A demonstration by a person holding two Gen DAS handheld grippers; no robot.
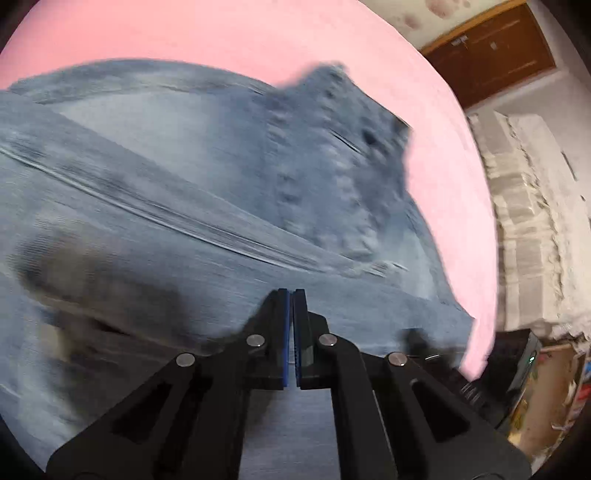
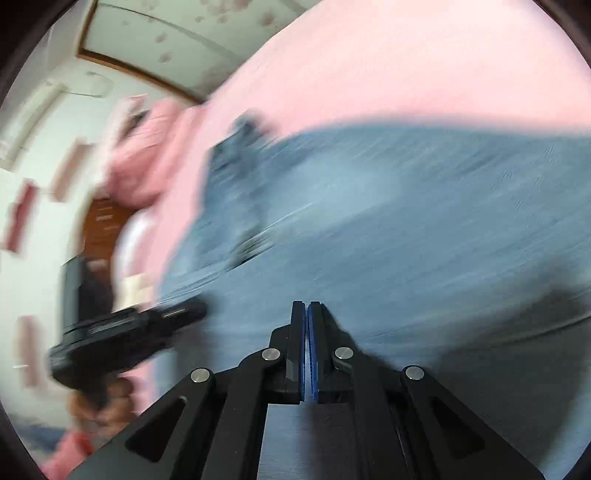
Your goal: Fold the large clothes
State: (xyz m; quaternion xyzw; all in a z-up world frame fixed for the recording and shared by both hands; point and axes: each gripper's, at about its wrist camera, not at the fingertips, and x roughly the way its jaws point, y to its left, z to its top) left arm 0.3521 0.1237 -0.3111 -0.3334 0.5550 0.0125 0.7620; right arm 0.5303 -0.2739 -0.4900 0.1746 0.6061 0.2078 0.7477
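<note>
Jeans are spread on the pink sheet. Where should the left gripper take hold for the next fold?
Probably the waistband corner of the jeans, at the far end. It sticks out over the pink sheet, so one finger can slide under. Come from beyond, over the sheet. The left gripper looks shut; open first.

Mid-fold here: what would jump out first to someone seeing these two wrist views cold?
The faded blue jeans fill most of both views, spread over a pink sheet, streaked with motion blur. Each gripper sits low and central with its jaws nearly together: the left gripper over the denim near a long seam, the right gripper above the same fabric. In the right wrist view the other black gripper body shows at lower left.
</note>
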